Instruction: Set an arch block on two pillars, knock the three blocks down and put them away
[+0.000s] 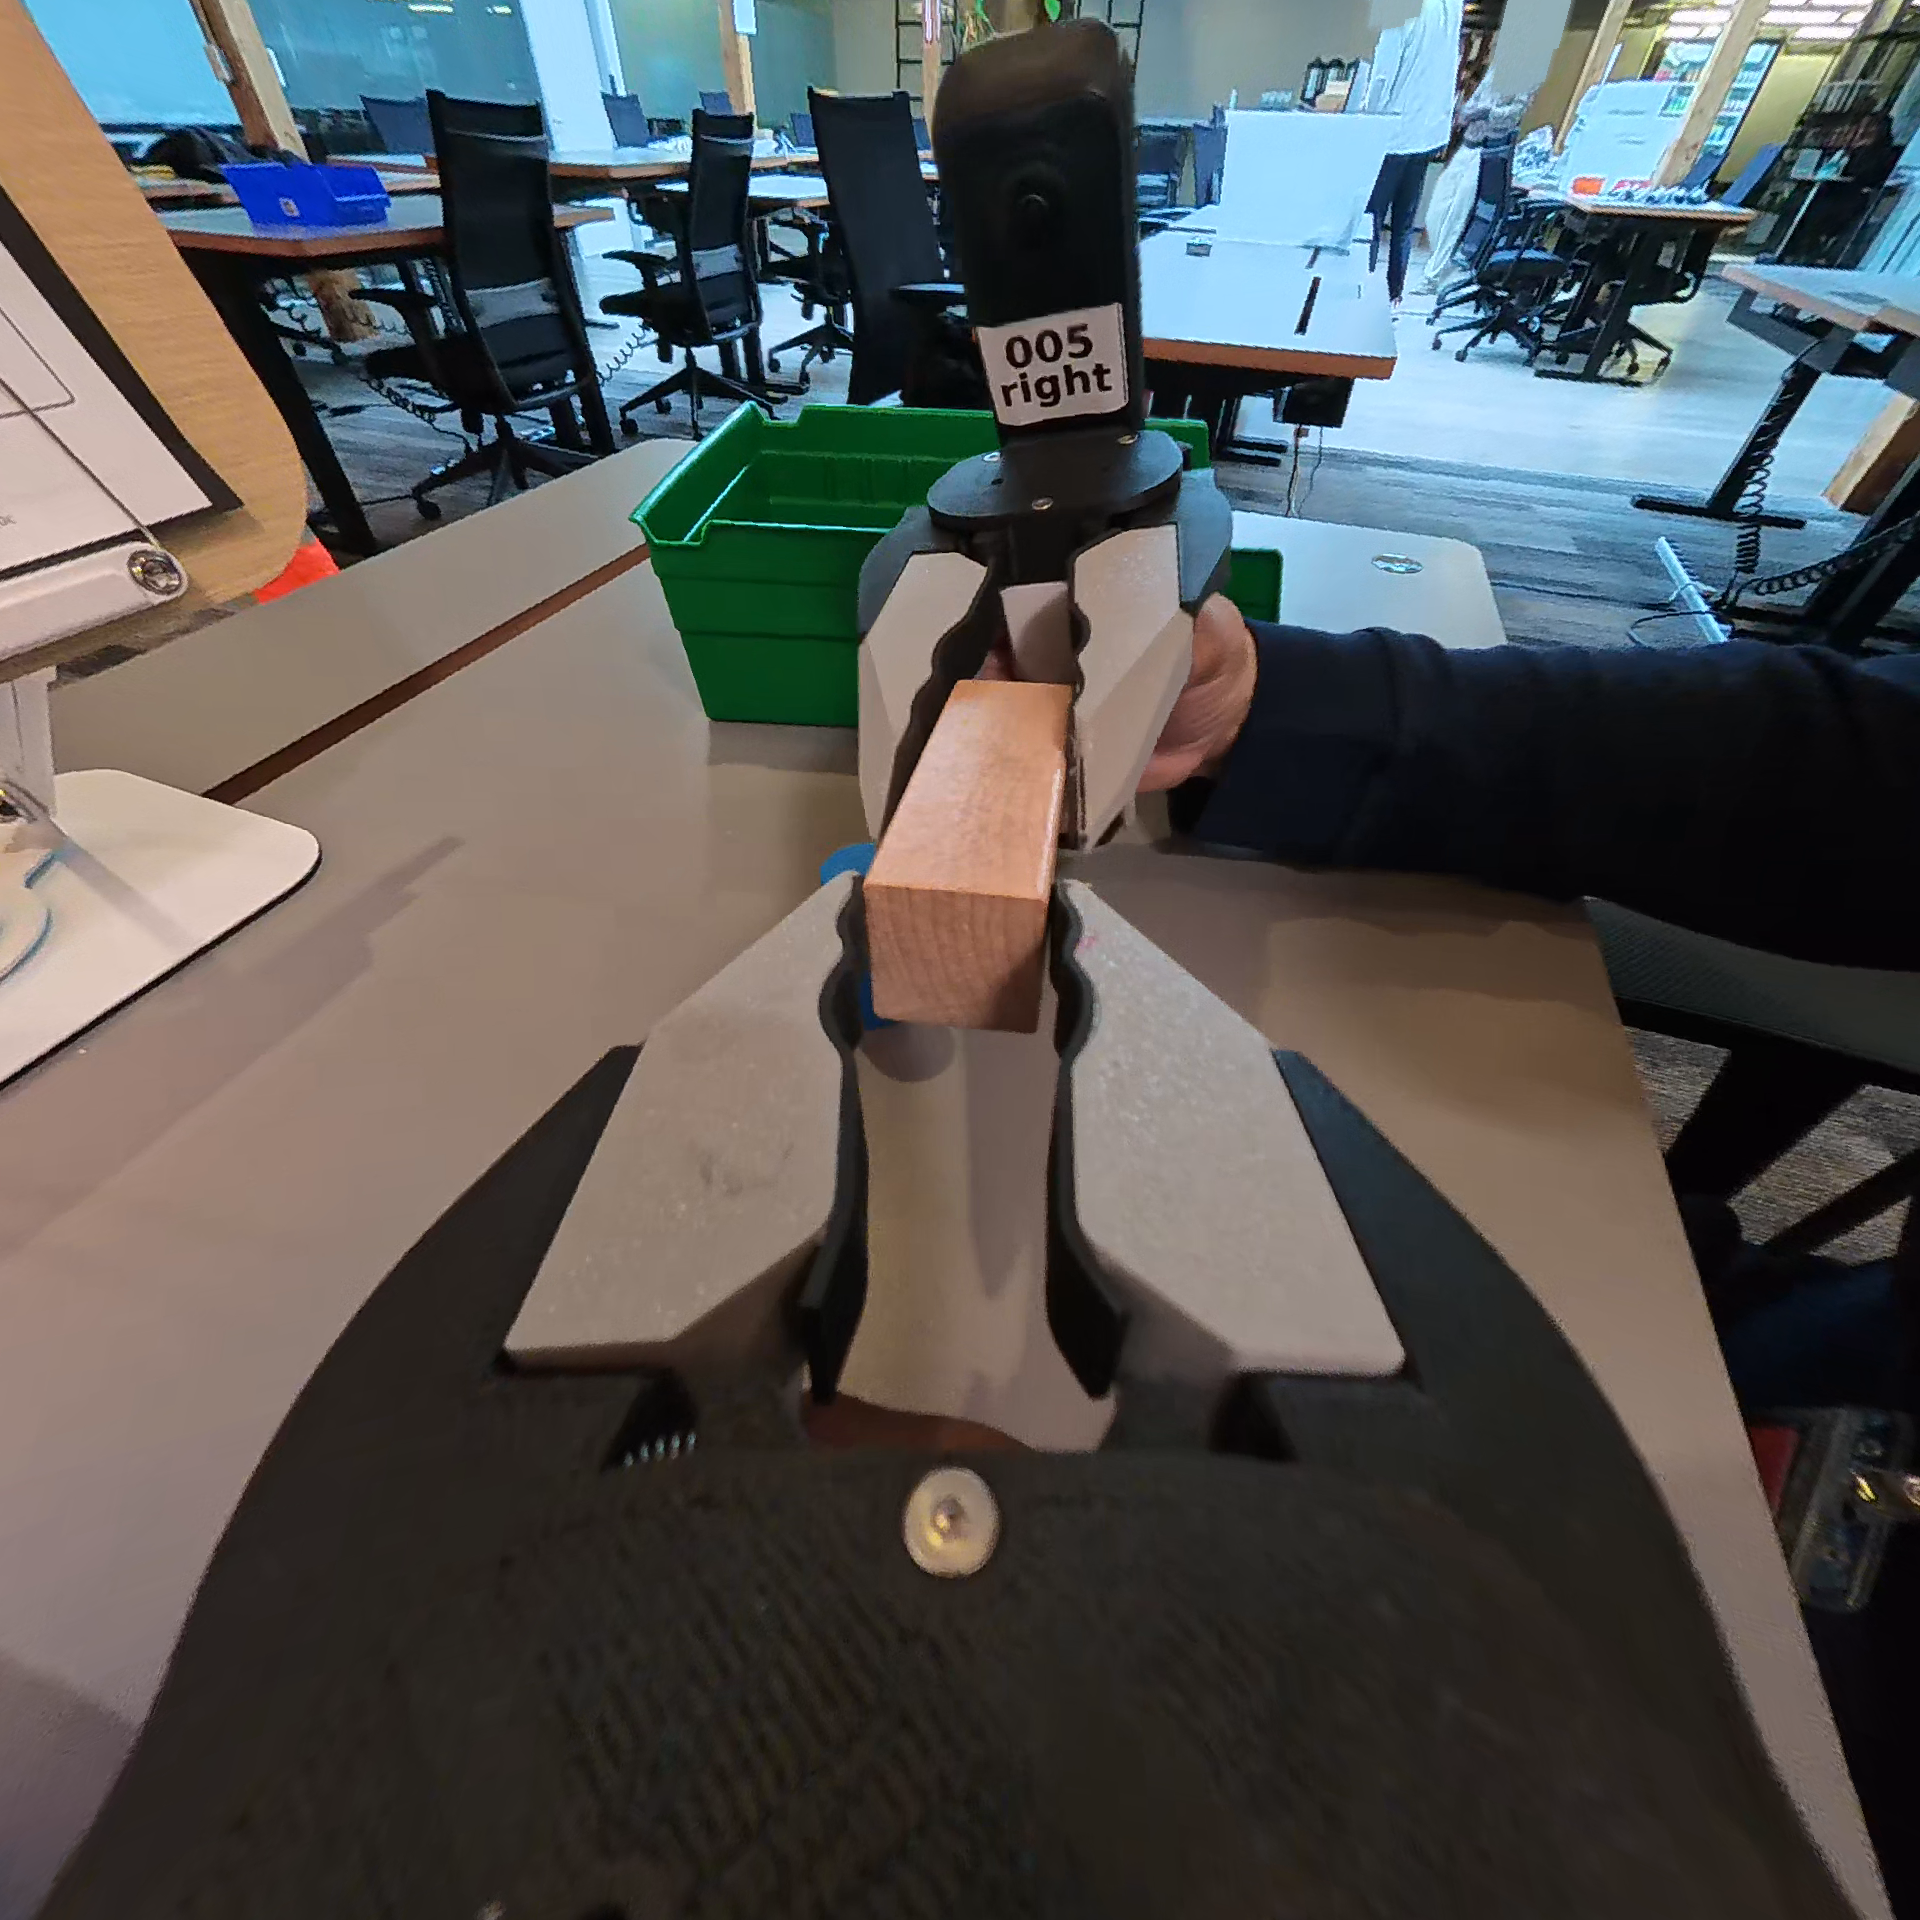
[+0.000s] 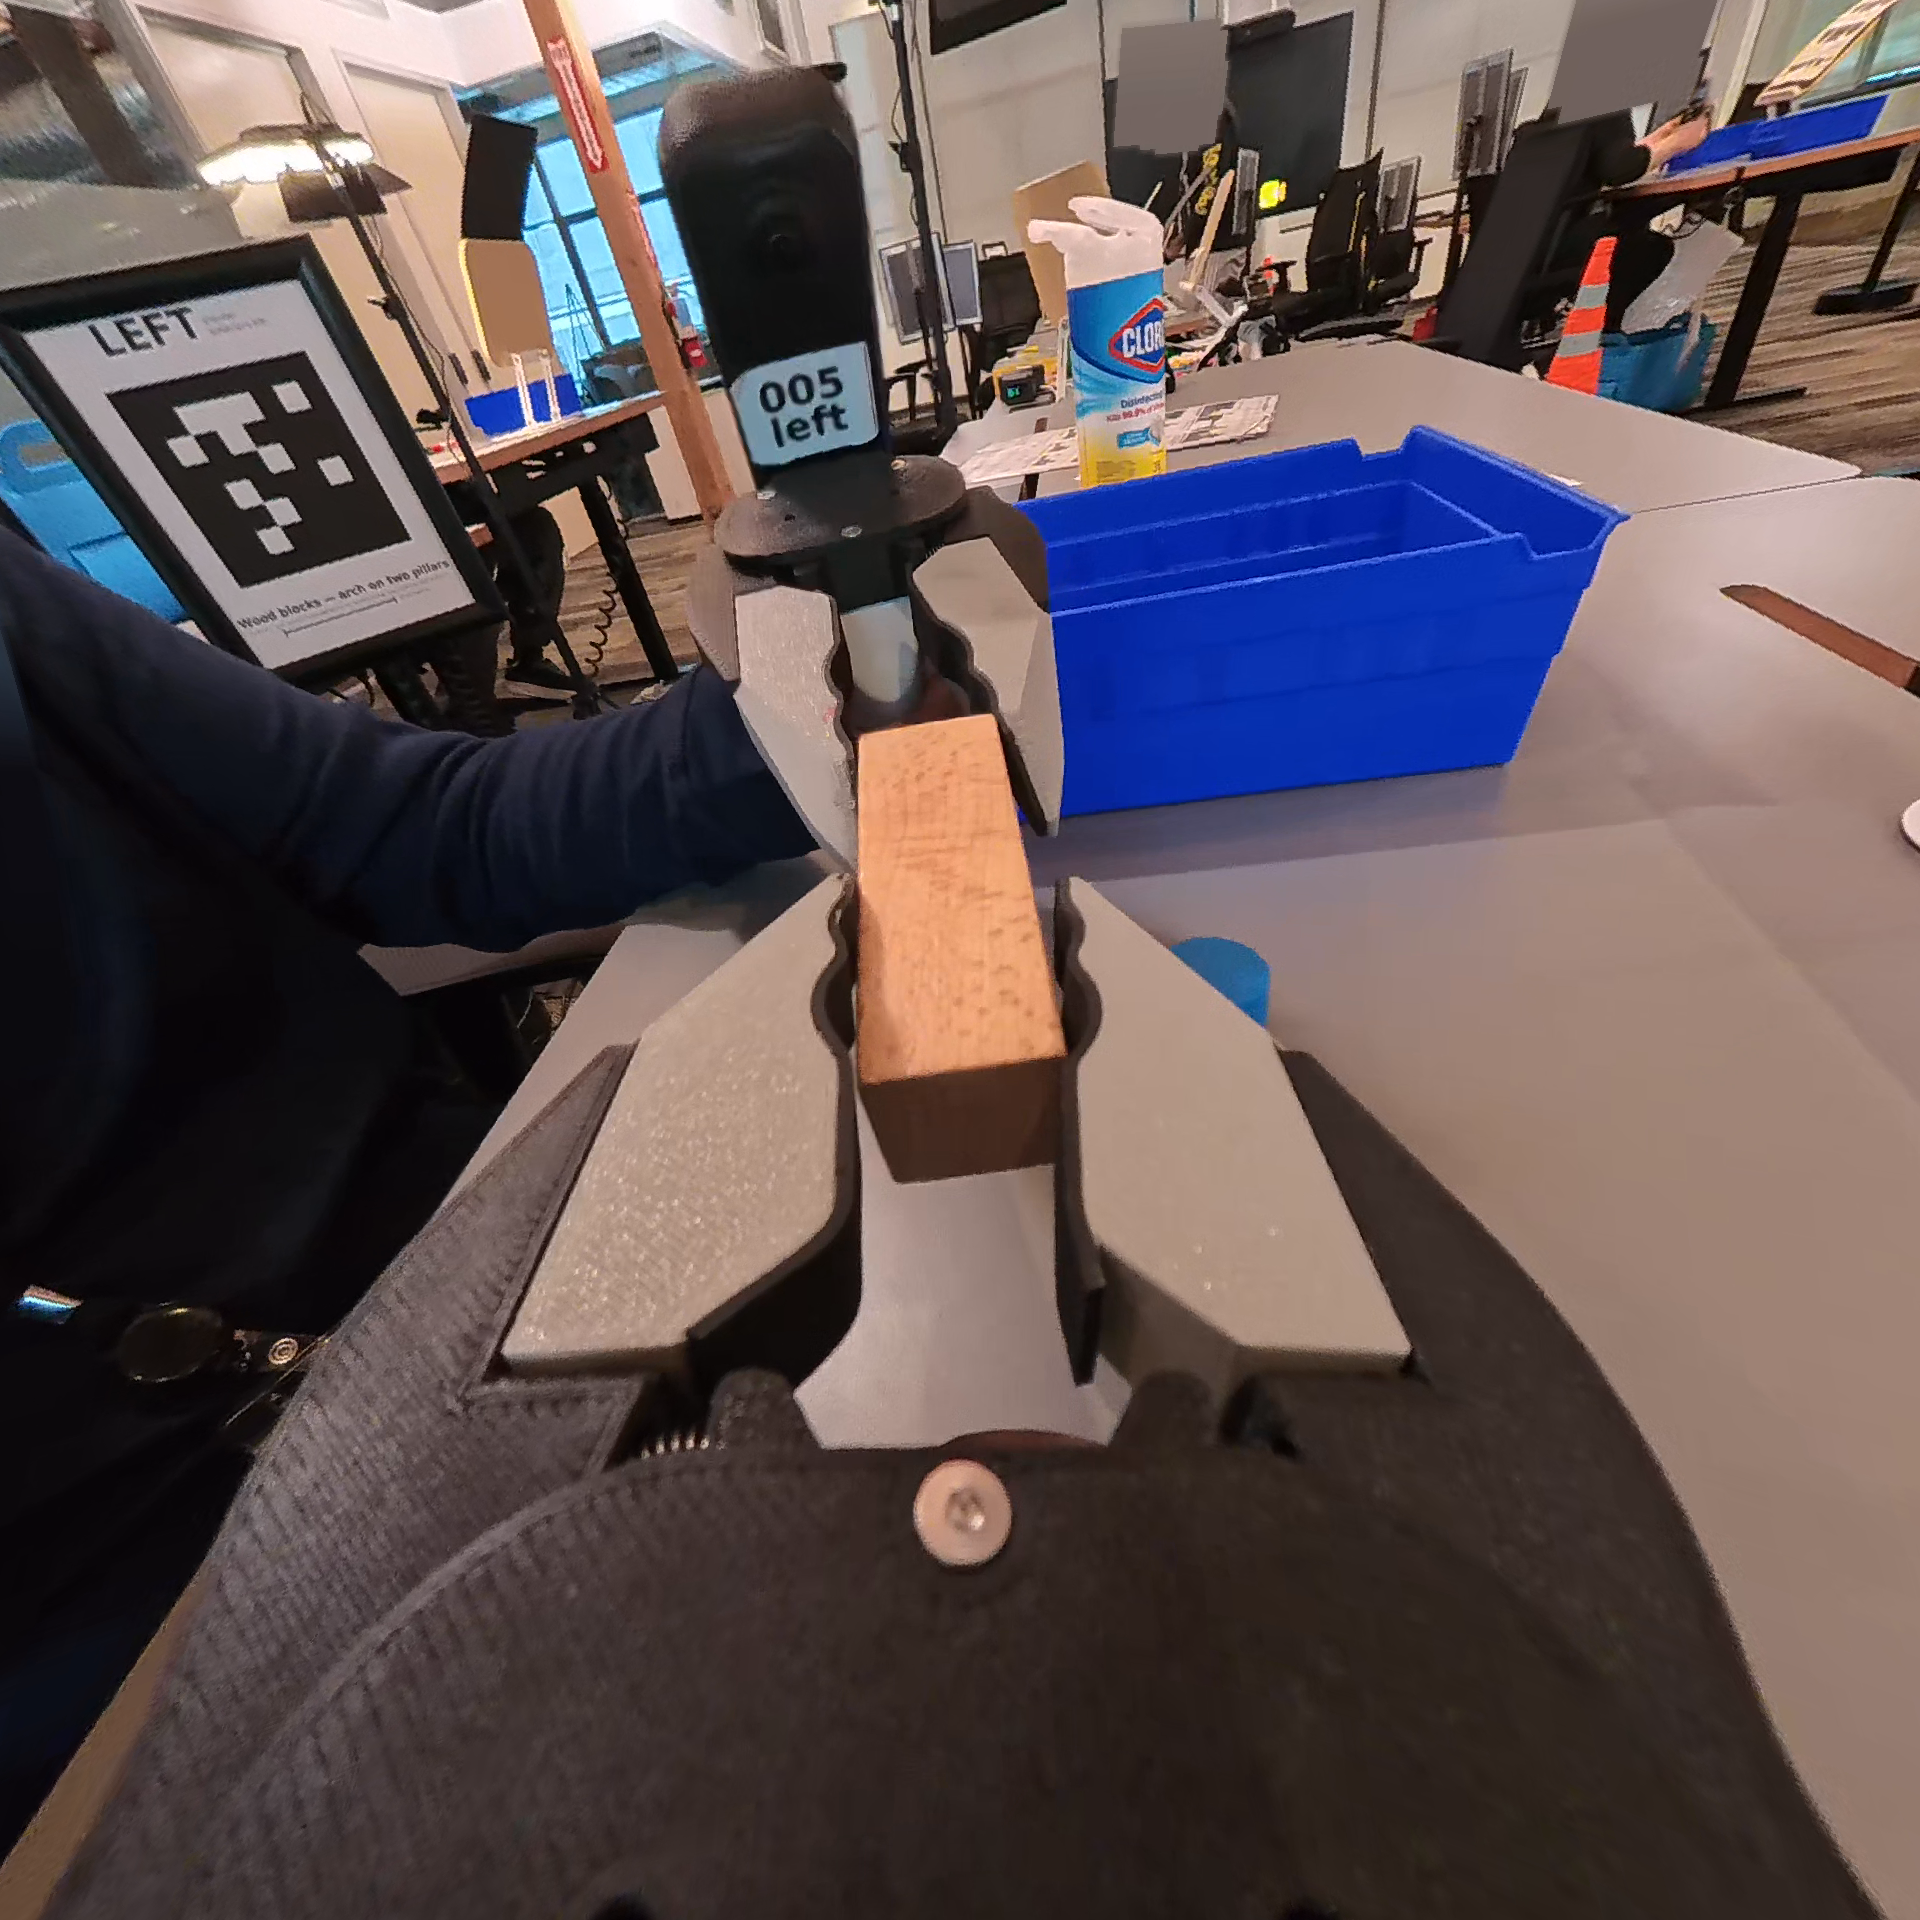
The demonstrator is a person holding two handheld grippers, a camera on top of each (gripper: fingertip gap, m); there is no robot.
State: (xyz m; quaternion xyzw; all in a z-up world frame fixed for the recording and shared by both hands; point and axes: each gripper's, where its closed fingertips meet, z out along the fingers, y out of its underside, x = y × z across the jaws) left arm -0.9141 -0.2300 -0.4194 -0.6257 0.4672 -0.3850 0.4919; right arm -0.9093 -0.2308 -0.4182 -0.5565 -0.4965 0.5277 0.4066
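Wooden block (image 1: pixel 961 862) spans between both clamped tongs, left tongs (image 1: pixel 954 961) and right tongs (image 2: pixel 956 997).

Bright even indoor light; soft shadows on table (image 1: pixel 520 727); wide-angle edge distortion; slight motion blur.

— Left tongs (image 1: pixel 958 971): clamping both wavy pads (image 1: pixel 844 977) on one end of a wooden block (image 1: pixel 961 894), holding it level above the tabletop (image 1: pixel 520 831).

— Right tongs (image 2: pixel 958 982): gripping the other end of it, pads (image 2: pixel 1075 997) pressing its sides. Facing each other tip to tip, dark-sleeved arm (image 2: pixel 416 810) reaching in behind each.
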